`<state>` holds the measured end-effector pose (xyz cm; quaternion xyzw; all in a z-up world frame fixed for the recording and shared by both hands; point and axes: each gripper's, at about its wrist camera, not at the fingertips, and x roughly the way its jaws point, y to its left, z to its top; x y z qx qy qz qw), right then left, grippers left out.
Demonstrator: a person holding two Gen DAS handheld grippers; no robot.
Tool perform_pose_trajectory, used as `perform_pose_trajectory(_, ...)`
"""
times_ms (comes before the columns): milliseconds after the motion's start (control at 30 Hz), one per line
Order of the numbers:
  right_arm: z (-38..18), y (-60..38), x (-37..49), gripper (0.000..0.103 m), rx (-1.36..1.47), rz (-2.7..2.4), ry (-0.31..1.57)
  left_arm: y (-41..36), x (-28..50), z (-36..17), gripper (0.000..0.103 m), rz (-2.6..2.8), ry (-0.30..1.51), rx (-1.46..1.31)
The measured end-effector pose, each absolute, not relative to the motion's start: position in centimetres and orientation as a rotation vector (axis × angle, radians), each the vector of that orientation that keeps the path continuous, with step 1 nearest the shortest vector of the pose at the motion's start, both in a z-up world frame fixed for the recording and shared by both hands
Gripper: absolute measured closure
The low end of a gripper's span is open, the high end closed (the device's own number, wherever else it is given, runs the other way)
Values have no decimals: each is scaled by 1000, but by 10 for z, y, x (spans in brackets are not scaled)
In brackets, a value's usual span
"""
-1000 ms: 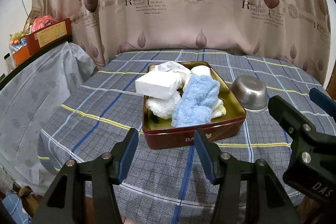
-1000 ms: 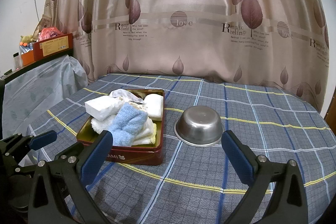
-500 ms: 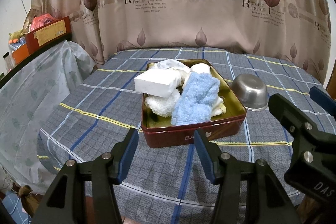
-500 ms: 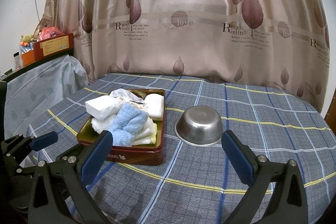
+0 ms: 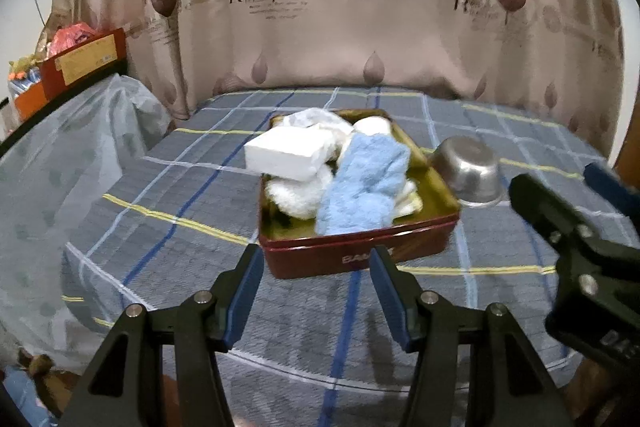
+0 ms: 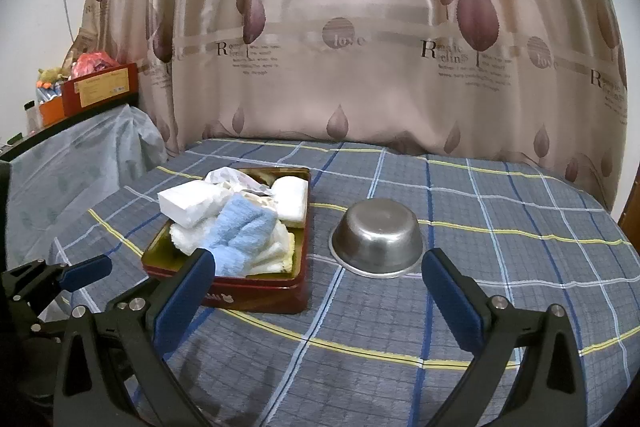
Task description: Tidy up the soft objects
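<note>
— Tin contents?
— The red tin [image 6: 256, 293] on the plaid tablecloth [image 6: 480, 227] holds a blue fuzzy cloth [image 6: 240, 237] draped over white towels [image 6: 276, 251], a white foam block [image 6: 186, 205] on top at the left, and a folded white cloth [image 6: 292, 201] at the back.
— And the bowl?
— The steel bowl [image 6: 378, 237] sits upside down just beside the tin.
— Grippers?
— The left gripper [image 5: 316, 291] and right gripper [image 6: 316, 291] both hang spread apart, holding nothing, near the tin.

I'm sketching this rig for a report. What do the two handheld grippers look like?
Both the left gripper and right gripper have black angular frames with triangular cut-outs, silver screws and flat blue finger pads. White lettering marks the right gripper's body. No cables or sleeves show.
</note>
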<state>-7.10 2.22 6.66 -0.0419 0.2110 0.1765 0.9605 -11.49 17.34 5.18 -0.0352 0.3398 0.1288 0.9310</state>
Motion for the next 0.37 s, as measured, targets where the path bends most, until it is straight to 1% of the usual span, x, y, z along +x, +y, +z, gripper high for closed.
perform_pose_trajectory(67,67,17,-72,1,-82,349,429,174,-121,57,47,241,648,-101)
perform_pose_trajectory(167,67,-1,-67,1,-68,317,433,170,-124,66,47,274,619,-70)
perform_pose_trajectory(367,64,-73,-32,1,-30,164,467,166,-121,69,47,303,682,-88)
